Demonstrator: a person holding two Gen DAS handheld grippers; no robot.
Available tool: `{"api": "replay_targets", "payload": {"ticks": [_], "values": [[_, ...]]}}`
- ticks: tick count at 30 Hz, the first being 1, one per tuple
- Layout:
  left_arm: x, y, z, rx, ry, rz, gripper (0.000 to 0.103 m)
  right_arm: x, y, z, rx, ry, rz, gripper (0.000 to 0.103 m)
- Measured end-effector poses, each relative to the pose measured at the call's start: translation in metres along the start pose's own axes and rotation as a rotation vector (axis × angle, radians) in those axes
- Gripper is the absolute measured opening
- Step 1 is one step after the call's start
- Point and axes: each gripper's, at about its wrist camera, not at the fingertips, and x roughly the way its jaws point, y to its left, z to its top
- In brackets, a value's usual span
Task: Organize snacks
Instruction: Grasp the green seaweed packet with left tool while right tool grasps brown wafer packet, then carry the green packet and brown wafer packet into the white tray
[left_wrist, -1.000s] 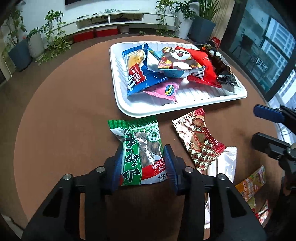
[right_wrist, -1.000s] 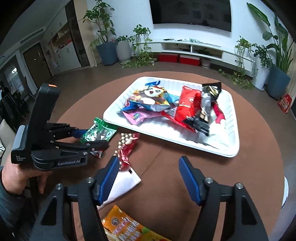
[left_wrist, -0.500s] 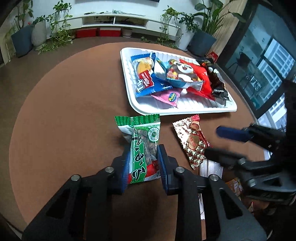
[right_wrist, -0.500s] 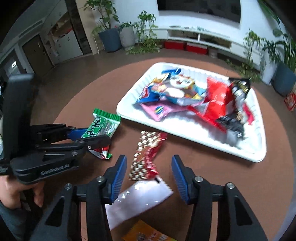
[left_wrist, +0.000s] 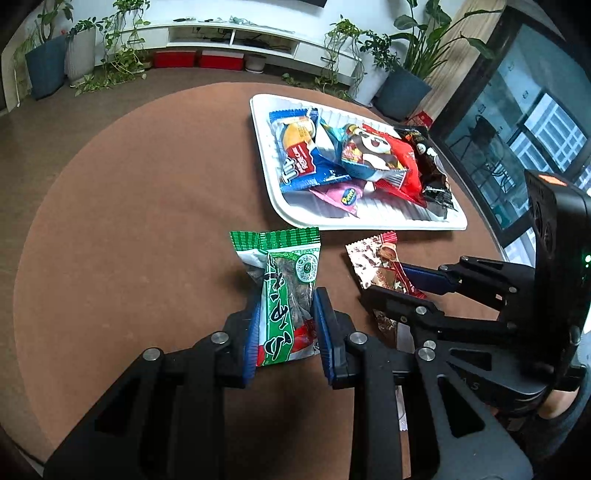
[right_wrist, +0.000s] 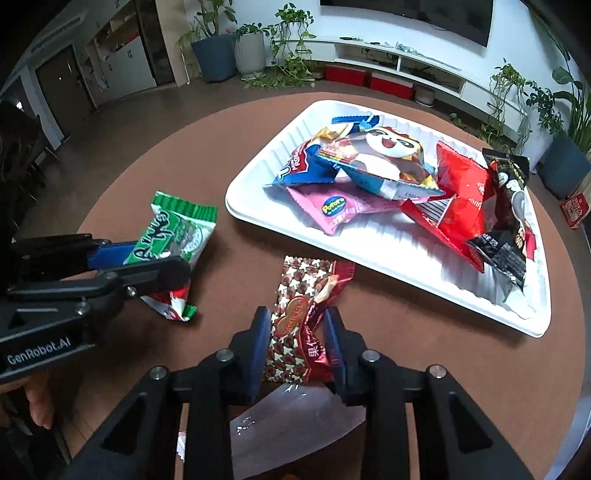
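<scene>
My left gripper (left_wrist: 284, 301) is shut on a green snack packet (left_wrist: 286, 286), held just above the brown round table; the gripper also shows in the right wrist view (right_wrist: 155, 258) with the packet (right_wrist: 173, 232). My right gripper (right_wrist: 297, 321) is shut on a red and gold patterned snack packet (right_wrist: 299, 314); that packet also shows in the left wrist view (left_wrist: 376, 264). A white tray (left_wrist: 369, 221) at the back right holds several snack packets, among them a blue one (left_wrist: 306, 162) and a panda one (right_wrist: 380, 155).
A clear white wrapper (right_wrist: 291, 417) lies under my right gripper. The table edge (right_wrist: 580, 369) curves close on the right. Plants and a low white shelf stand beyond the table.
Both grippers have closed onto their packets: the left on the green packet, the right on the red and gold one. The right gripper has moved forward over it.
</scene>
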Motion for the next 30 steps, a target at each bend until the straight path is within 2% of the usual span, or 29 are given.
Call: {"api": "replay_targets", "payload": {"ticks": [12, 22, 30], "values": [[-0.001, -0.005, 0.001, 0.017, -0.001, -0.014, 0.025, -0.013, -0.009, -0.004, 0.031, -0.05, 0.066, 0.017], [-0.007, -0.01, 0.002, 0.029, -0.022, -0.028, 0.025, -0.046, -0.021, -0.014, 0.086, -0.132, 0.12, 0.016], [-0.027, -0.015, 0.006, 0.036, -0.063, -0.064, 0.024, -0.088, -0.058, -0.021, 0.182, -0.234, 0.126, 0.016]]}}
